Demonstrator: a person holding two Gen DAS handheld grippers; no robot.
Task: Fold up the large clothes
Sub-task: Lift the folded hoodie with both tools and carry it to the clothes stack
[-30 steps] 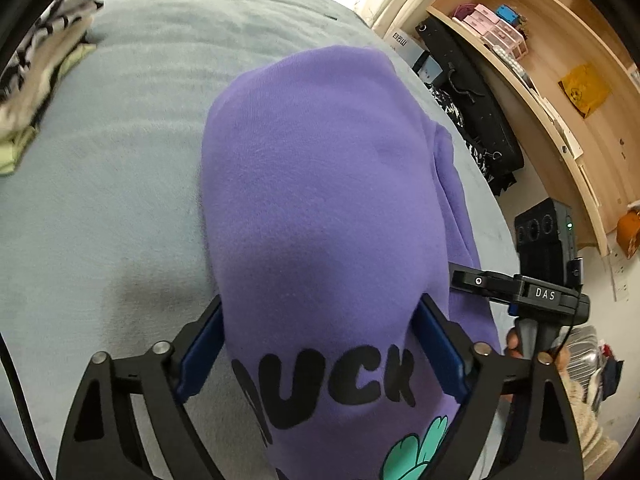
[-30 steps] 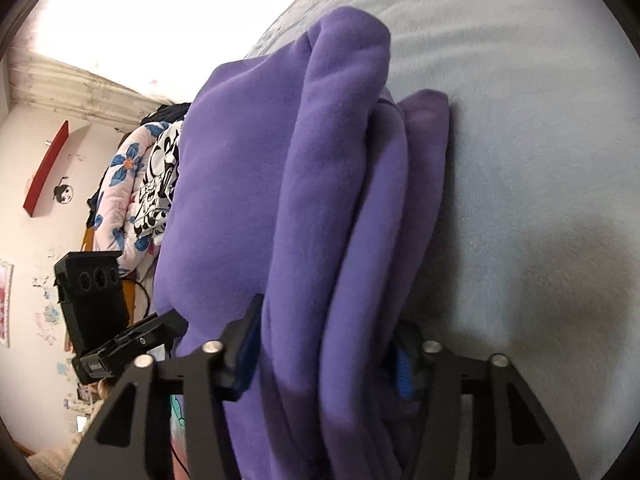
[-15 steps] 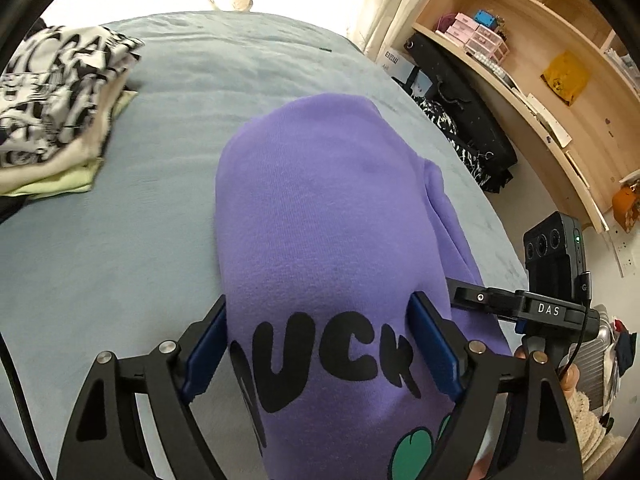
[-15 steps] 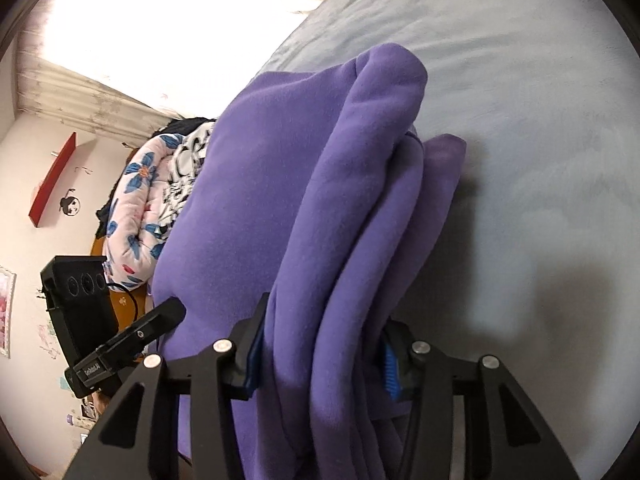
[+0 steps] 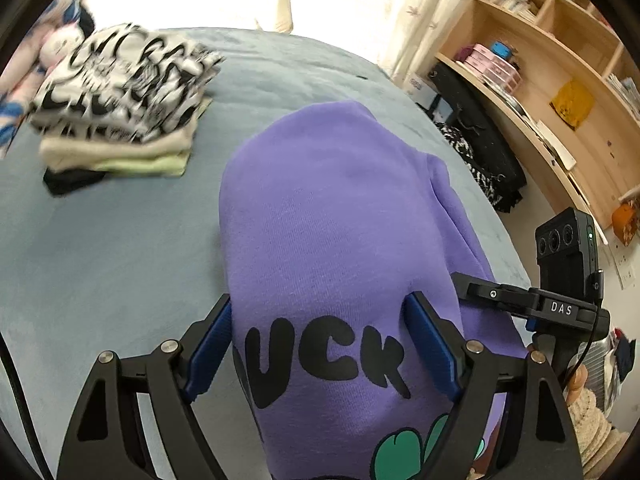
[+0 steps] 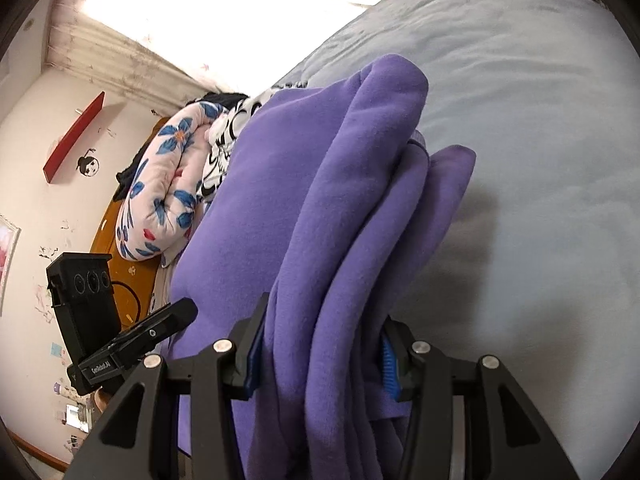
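Note:
A folded purple sweatshirt (image 5: 332, 208) with black letters and a green print hangs above the blue-grey bed (image 5: 100, 240). My left gripper (image 5: 320, 300) is shut across its wide printed end, with a blue pad pressing on each side. In the right wrist view the sweatshirt (image 6: 320, 160) shows as several stacked layers. My right gripper (image 6: 324, 312) is shut on that bundled edge. The far end of the garment droops toward the bed (image 6: 540, 120). Each gripper's body shows at the other view's edge.
A stack of folded clothes (image 5: 120, 100), black-and-white print on top, sits on the bed at the upper left. Wooden shelves (image 5: 560, 80) and a black bag (image 5: 472, 120) stand beyond the bed's right edge. A floral duvet (image 6: 160, 184) lies by the headboard.
Both grippers have risen and travelled across the bed with the sweatshirt held between them. The stack of folded clothes has come further into the left wrist view.

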